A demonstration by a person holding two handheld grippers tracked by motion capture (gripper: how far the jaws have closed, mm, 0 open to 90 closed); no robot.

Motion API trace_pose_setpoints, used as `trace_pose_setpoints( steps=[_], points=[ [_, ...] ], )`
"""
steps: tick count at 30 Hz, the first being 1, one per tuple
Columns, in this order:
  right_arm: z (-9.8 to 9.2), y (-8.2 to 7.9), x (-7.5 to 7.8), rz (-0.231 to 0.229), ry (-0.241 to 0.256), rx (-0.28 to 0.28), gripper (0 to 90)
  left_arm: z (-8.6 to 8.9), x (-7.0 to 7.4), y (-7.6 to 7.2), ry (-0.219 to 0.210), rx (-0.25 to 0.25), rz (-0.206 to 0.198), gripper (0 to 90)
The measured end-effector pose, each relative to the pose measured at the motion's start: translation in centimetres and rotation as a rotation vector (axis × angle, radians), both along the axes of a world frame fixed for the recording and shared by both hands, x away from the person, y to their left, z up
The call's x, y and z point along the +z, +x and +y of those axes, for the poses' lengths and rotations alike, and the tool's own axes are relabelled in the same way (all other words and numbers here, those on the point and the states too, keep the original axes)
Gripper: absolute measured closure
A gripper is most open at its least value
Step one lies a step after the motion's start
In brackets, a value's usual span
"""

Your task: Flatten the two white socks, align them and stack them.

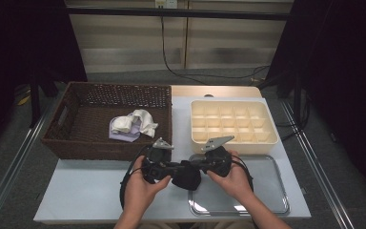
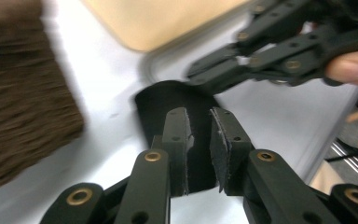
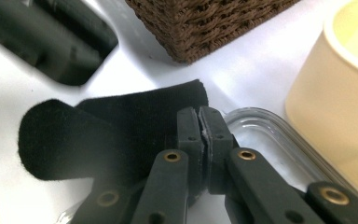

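A black cloth (image 1: 187, 175) lies folded on the white table between my two grippers, at the left edge of the metal tray (image 1: 267, 191). My right gripper (image 1: 196, 168) comes in from the right. In the right gripper view it (image 3: 199, 122) is shut on the edge of the black cloth (image 3: 121, 126). My left gripper (image 1: 174, 170) faces it from the left. In the left gripper view it (image 2: 198, 135) is over the black cloth (image 2: 168, 95) with its jaws a small gap apart. The right gripper (image 2: 193, 75) shows just beyond.
A brown wicker basket (image 1: 76, 143) at the back left holds white and lilac cloths (image 1: 133, 124). A cream box (image 1: 233, 144) with several compartments stands at the back right, behind the tray. The table's front left is bare white surface (image 1: 86, 191).
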State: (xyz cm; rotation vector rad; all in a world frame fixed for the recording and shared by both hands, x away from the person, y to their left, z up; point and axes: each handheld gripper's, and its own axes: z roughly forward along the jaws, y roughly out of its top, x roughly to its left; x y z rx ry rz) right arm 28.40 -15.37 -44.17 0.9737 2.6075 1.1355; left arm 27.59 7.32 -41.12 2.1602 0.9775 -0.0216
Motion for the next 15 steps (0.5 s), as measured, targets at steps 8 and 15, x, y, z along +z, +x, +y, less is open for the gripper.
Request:
trace_pose_setpoints(
  steps=[8,15],
  points=[
    [-0.4,0.0,-0.5,-0.008,0.018,-0.005,87.7,-1.2,-3.0,-0.3,0.046,-0.059,0.084,78.4],
    [-0.9,-0.3,-0.7,-0.019,0.046,-0.037,78.5,-1.7,-3.5,-0.5,0.059,-0.068,0.079,78.7]
  ],
)
